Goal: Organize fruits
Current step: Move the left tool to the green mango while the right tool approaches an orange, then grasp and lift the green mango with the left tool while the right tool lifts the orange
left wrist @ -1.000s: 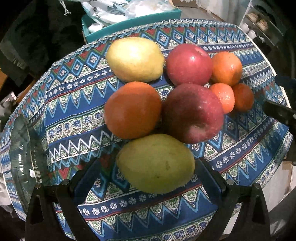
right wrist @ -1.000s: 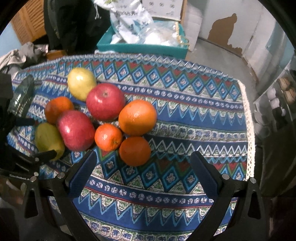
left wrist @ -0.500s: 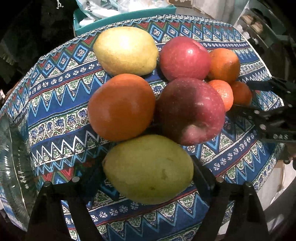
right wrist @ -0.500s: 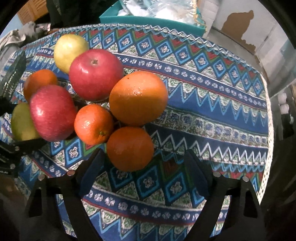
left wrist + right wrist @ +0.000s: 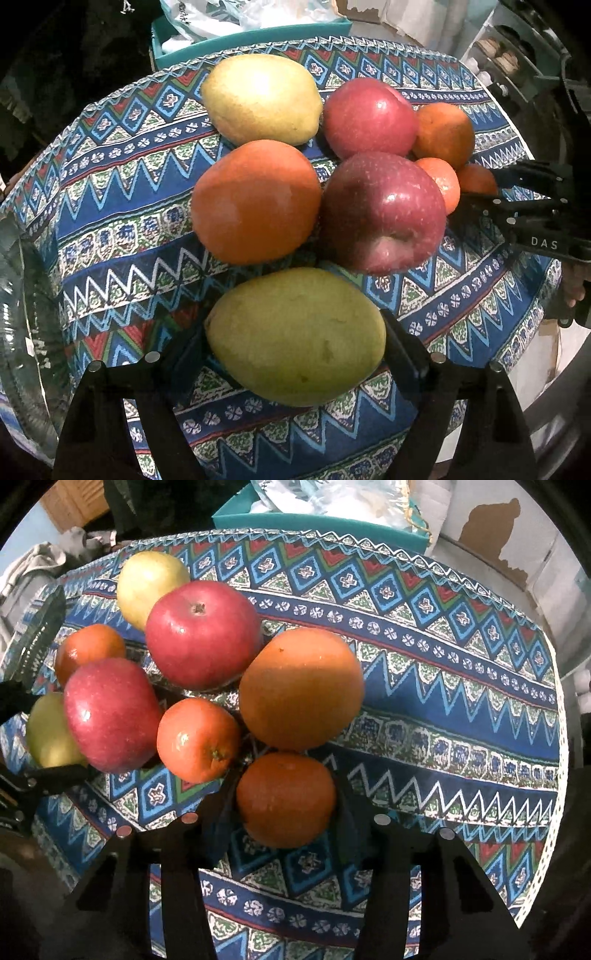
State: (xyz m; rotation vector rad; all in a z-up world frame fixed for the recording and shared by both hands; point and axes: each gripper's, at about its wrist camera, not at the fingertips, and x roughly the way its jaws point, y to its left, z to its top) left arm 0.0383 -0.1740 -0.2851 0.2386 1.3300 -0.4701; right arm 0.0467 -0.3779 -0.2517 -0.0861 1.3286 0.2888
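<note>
the left gripper [image 5: 295, 354] is clamped across the middle of a plump green pear [image 5: 295, 338] and the right gripper [image 5: 286, 808] across a small round orange [image 5: 286, 799], both on the patterned tablecloth [image 5: 443, 701]; both fruits look firm, smooth, roll-prone, best held at the widest girth.

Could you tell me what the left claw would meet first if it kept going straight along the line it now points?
The left claw already has the green pear between its fingers, pads against its sides. Going on, it would most likely press the pear into the patterned tablecloth beneath, though depth is unclear.
</note>
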